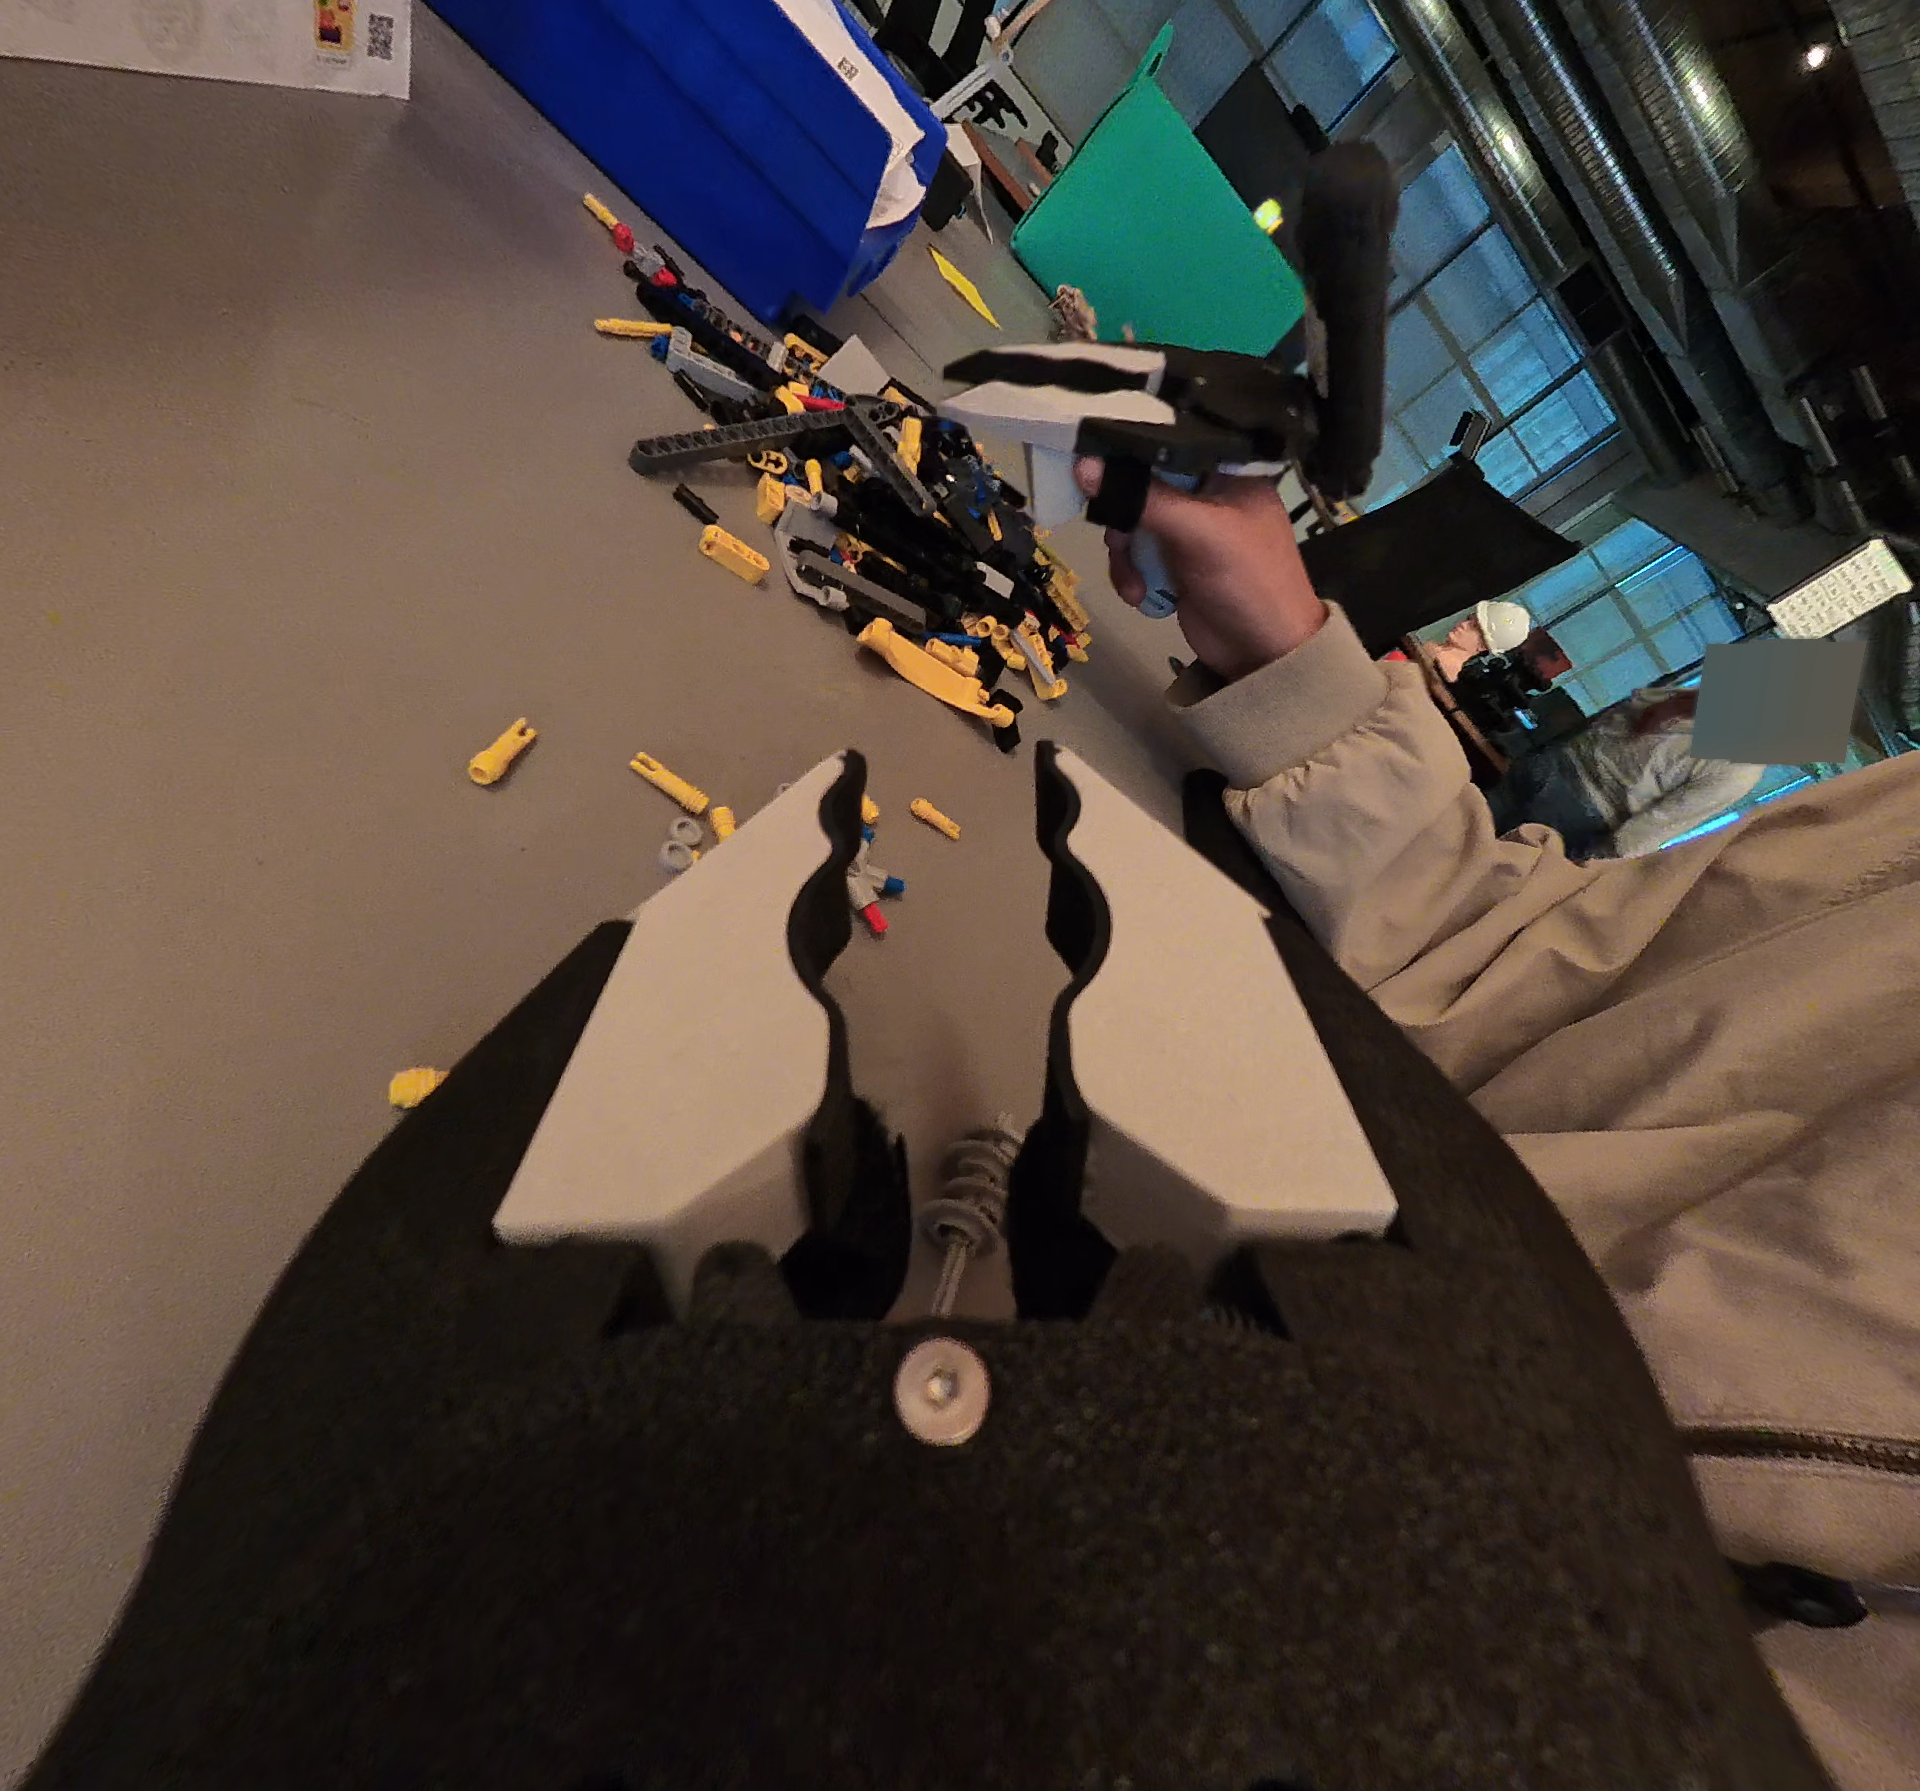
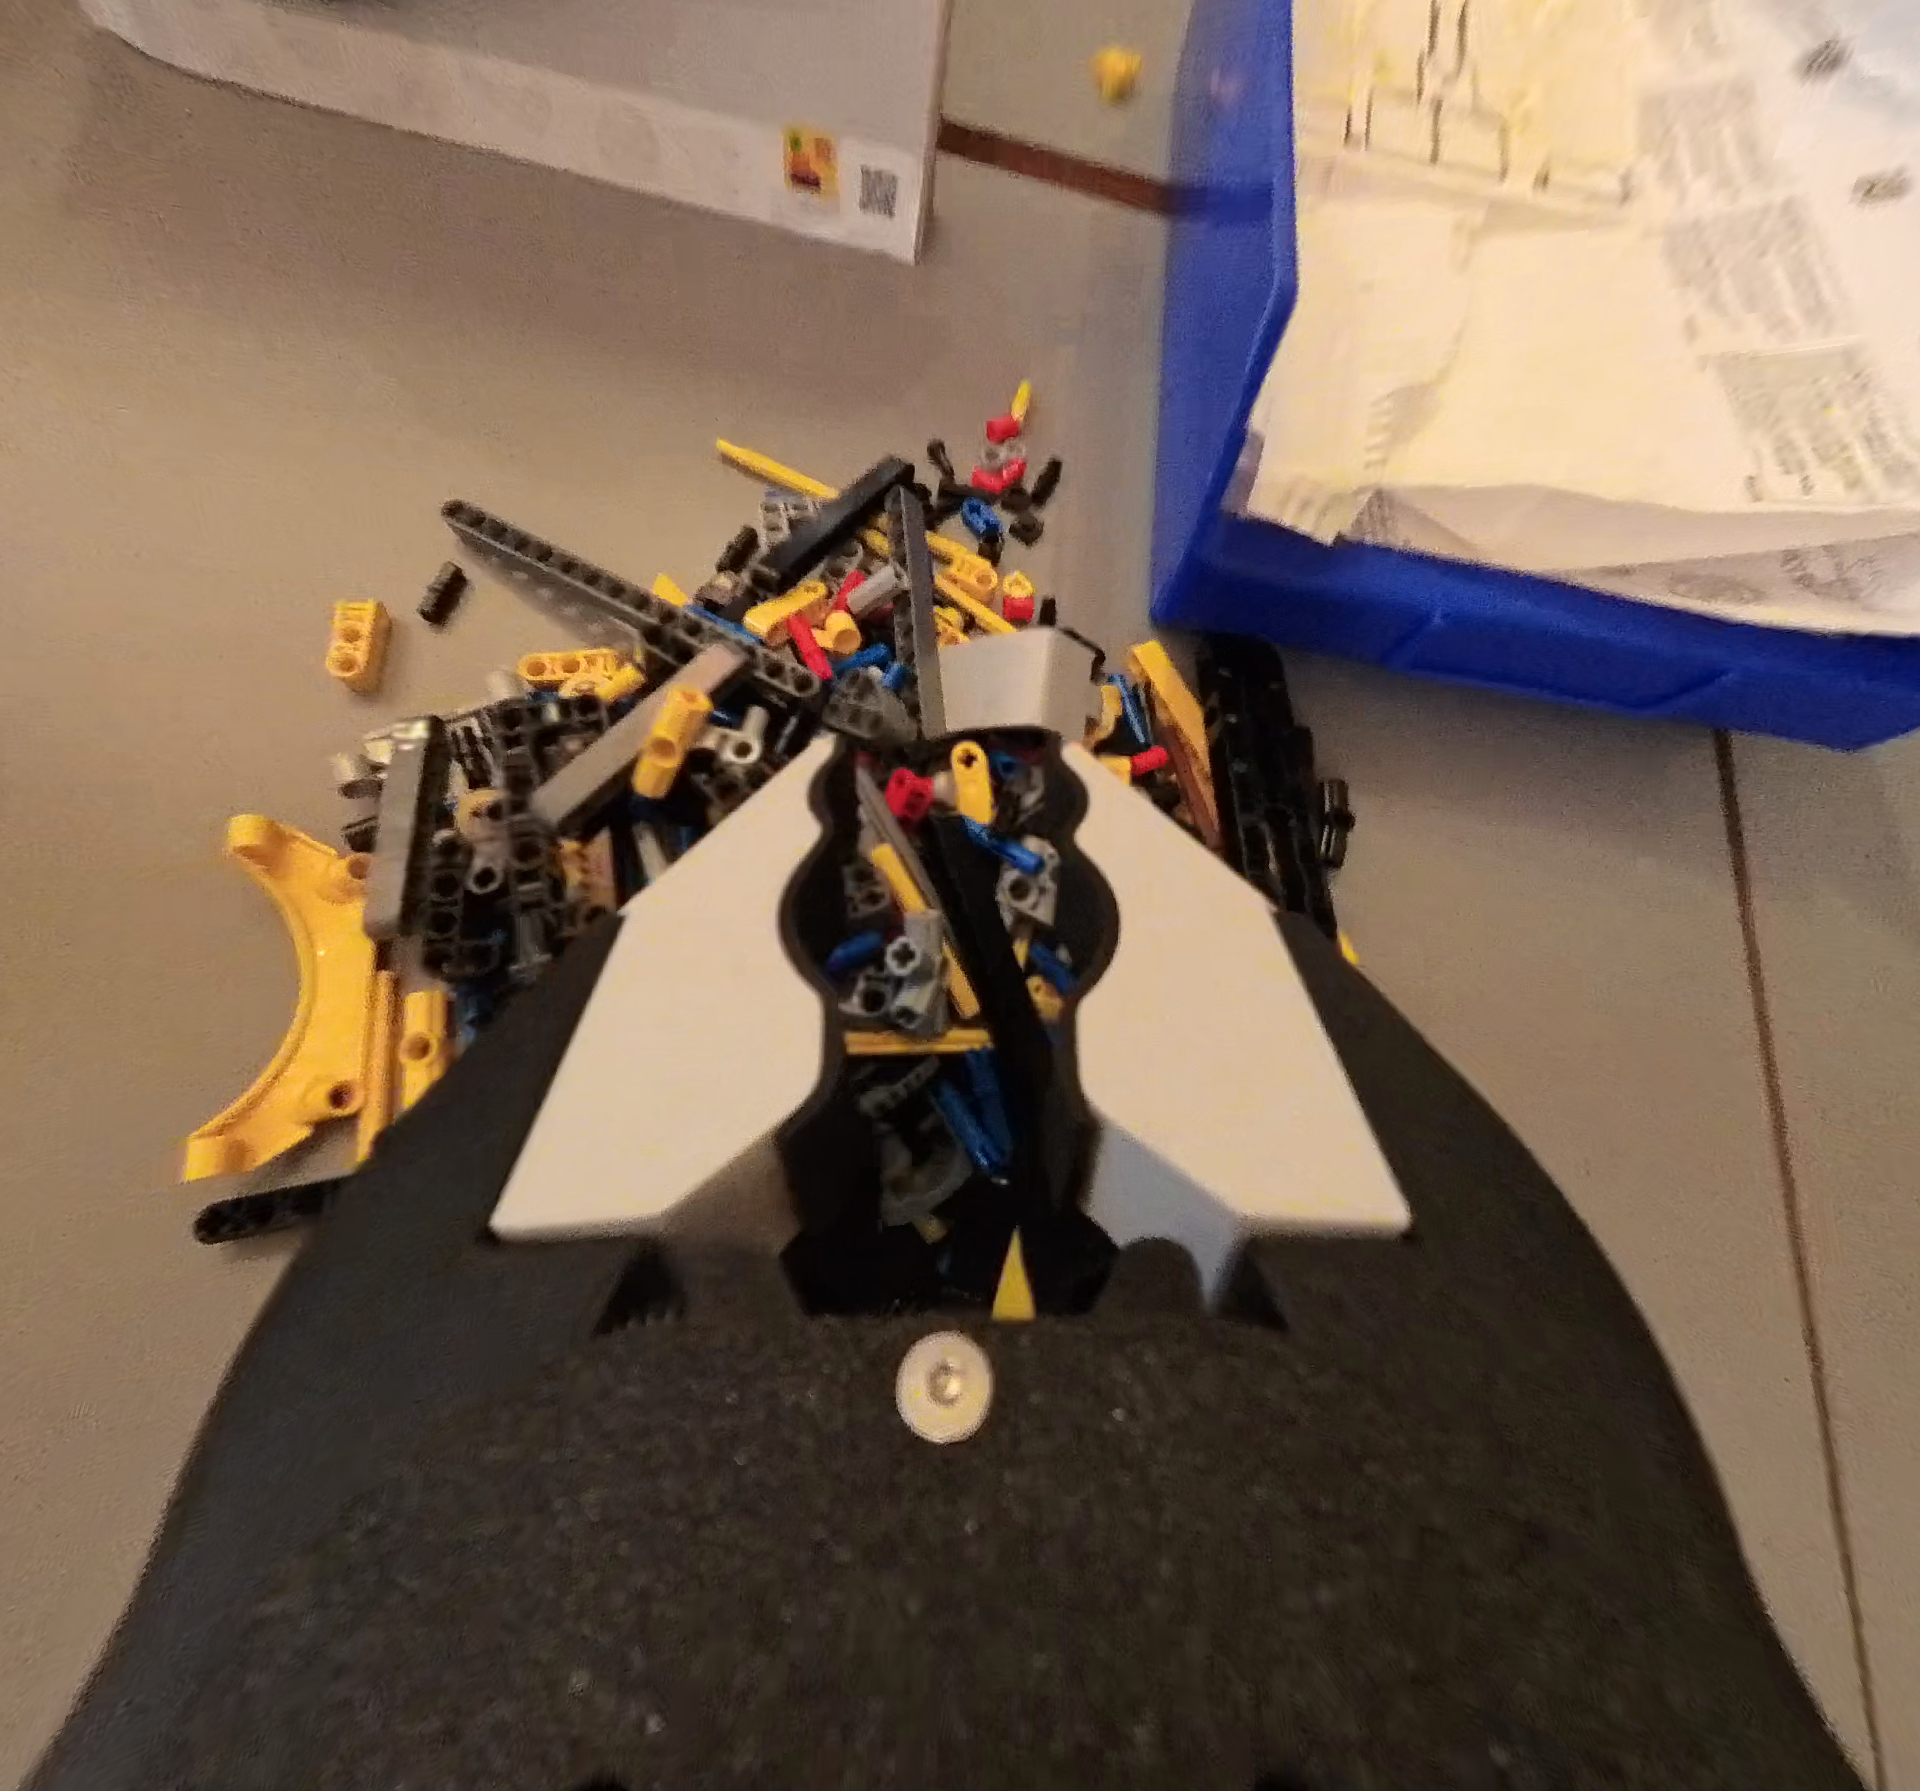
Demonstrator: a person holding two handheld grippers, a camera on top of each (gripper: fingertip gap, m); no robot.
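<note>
Left wrist view: left claw (image 1: 945, 765) apart, empty, above table (image 1: 260, 494); right claw (image 2: 956, 744) tips together over brick pile (image 2: 727, 702).

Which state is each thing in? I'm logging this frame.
Left tool: open, empty, above scattered yellow pins.
Right tool: tips shut, over the heap; grip unclear.
Heap of yellow, black and blue plastic building pieces: loose, unsorted.
Blue plastic bin: open, holding printed paper sheets.
</note>
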